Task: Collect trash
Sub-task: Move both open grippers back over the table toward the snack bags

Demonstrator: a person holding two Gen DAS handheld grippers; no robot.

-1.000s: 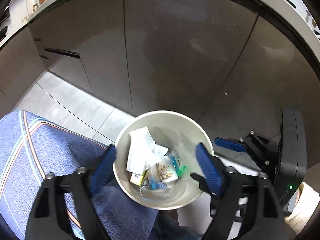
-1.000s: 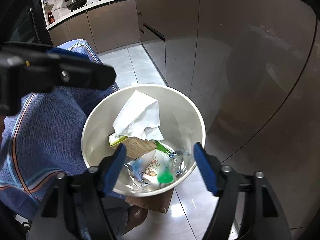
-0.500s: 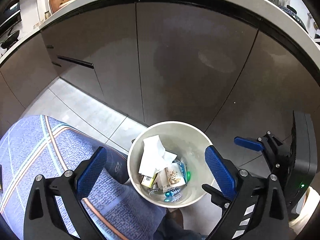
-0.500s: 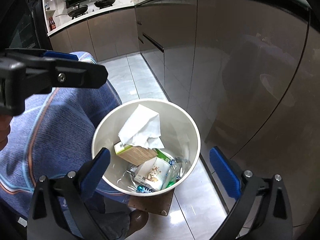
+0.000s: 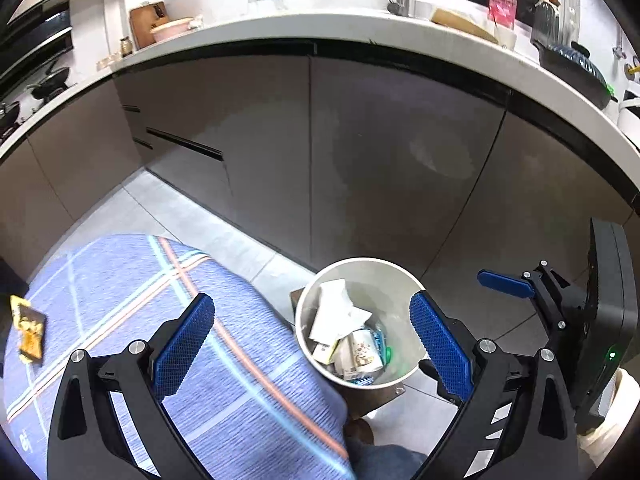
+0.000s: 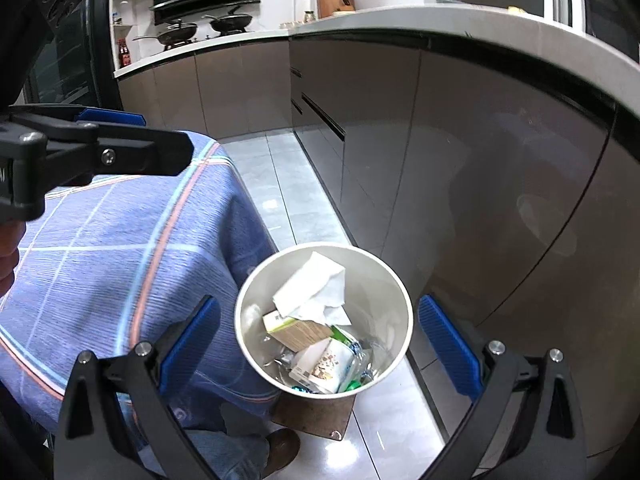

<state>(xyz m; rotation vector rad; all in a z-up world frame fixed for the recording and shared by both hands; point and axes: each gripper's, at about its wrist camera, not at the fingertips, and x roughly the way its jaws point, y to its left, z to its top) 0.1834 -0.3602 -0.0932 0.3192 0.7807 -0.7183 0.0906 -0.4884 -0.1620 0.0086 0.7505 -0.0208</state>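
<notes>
A round white bin (image 6: 394,292) stands on the tiled floor (image 6: 276,196), on a brown board (image 6: 316,416), close against the grey cabinets (image 6: 376,120) and just beside the corner of the table, which is covered by a blue checked cloth (image 6: 120,248). Inside the bin lie a crumpled white tissue (image 6: 314,292), a small cardboard box (image 6: 298,330) below it, and a heap of wrappers and packets (image 6: 326,366) at the bottom. The left gripper (image 5: 312,340) hangs above the bin's near side, over the cloth's edge — its jaws released and wide, nothing between them. The right gripper (image 6: 320,344) hovers over the bin too, its jaws likewise spread with the bin seen between them but untouched; both have just been opening. On the cloth, far from the bin, rests a yellow-brown wrapper (image 5: 28,330). A person's shoe (image 6: 282,446) shows beside the board.
</notes>
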